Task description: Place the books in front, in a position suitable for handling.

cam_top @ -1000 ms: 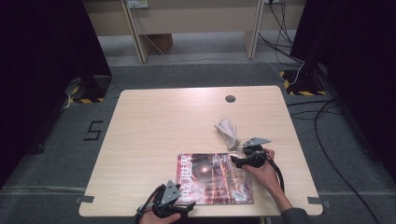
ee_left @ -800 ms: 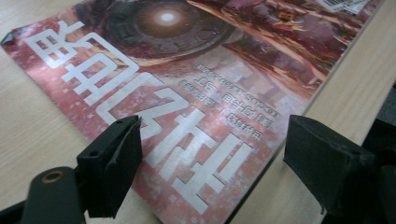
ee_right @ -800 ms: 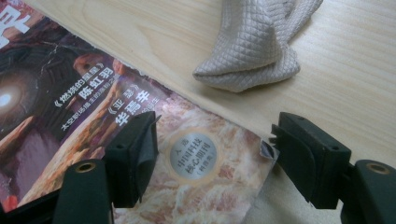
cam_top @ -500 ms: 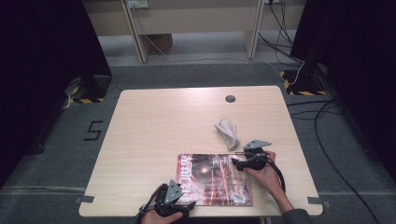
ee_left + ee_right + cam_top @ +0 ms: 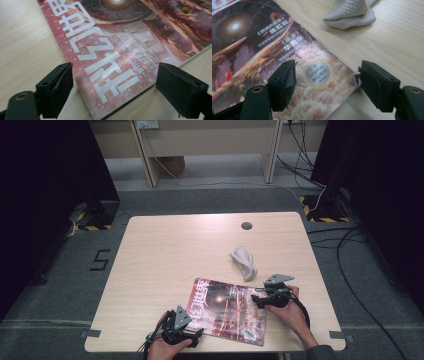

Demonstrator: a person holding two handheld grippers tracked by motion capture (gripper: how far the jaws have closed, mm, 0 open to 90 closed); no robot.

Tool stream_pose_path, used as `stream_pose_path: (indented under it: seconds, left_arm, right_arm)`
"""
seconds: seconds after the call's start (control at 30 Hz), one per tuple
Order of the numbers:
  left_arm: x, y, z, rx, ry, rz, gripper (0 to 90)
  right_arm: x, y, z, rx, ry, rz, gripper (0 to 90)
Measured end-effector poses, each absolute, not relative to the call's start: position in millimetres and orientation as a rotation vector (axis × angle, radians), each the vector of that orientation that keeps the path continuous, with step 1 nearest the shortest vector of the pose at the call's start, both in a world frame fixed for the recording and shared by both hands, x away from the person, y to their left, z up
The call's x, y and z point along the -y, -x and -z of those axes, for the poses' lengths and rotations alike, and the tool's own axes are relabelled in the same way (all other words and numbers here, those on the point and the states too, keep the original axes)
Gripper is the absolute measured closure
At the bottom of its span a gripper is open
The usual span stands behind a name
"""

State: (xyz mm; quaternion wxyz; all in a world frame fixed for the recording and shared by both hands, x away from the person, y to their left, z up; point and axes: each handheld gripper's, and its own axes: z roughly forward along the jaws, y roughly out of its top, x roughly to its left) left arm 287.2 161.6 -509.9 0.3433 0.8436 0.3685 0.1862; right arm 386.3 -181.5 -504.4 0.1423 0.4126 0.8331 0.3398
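Observation:
A glossy magazine (image 5: 227, 307) with a red and brown cover lies flat near the table's front edge. My left gripper (image 5: 192, 332) sits at its near left corner. In the left gripper view the jaws (image 5: 113, 72) stand wide apart over that corner of the magazine (image 5: 120, 37); they have just been opening, and neither pad presses on the cover. My right gripper (image 5: 259, 298) is at the magazine's far right corner. In the right gripper view it is open (image 5: 327, 67), with the corner of the magazine (image 5: 317, 72) and its silver sticker between the jaws.
A crumpled white quilted cloth (image 5: 243, 262) lies on the wooden table (image 5: 175, 250) just beyond the magazine, close to the right gripper; it is also in the right gripper view (image 5: 349, 12). A dark cable hole (image 5: 246, 225) sits near the far edge.
The right gripper has shifted slightly rightward and nearer along the magazine's edge. The left gripper and the magazine stay where they were.

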Motion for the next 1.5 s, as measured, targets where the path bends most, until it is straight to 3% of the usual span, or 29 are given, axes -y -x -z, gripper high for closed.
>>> stream_pose_path:
  seconds: [0.47,0.7,0.87,1.1,1.3,1.5]
  left_arm:
    - [-175,-330,508,-1.083,-2.152,-0.609,18.2]
    - [-174,-347,509,-1.125,-2.117,-0.675,26.5]
    - [-171,-343,508,-1.111,-2.116,-0.596,23.3]
    - [-154,-309,509,-1.001,-2.185,-0.472,23.0]
    - [-157,-316,509,-1.035,-2.178,-0.483,16.5]
    - [-161,-330,508,-1.051,-2.182,-0.567,20.0]
  right_arm:
    - [193,-350,502,-2.463,-1.156,-0.963,29.0]
    - [186,-330,501,-2.51,-1.076,-0.959,28.4]
    - [181,-321,502,-2.538,-1.06,-0.983,29.1]
    - [177,-314,501,-2.541,-1.018,-0.984,30.3]
    - [174,-311,501,-2.543,-1.008,-0.969,29.4]
    - [166,-310,502,-2.553,-1.015,-0.976,29.3]
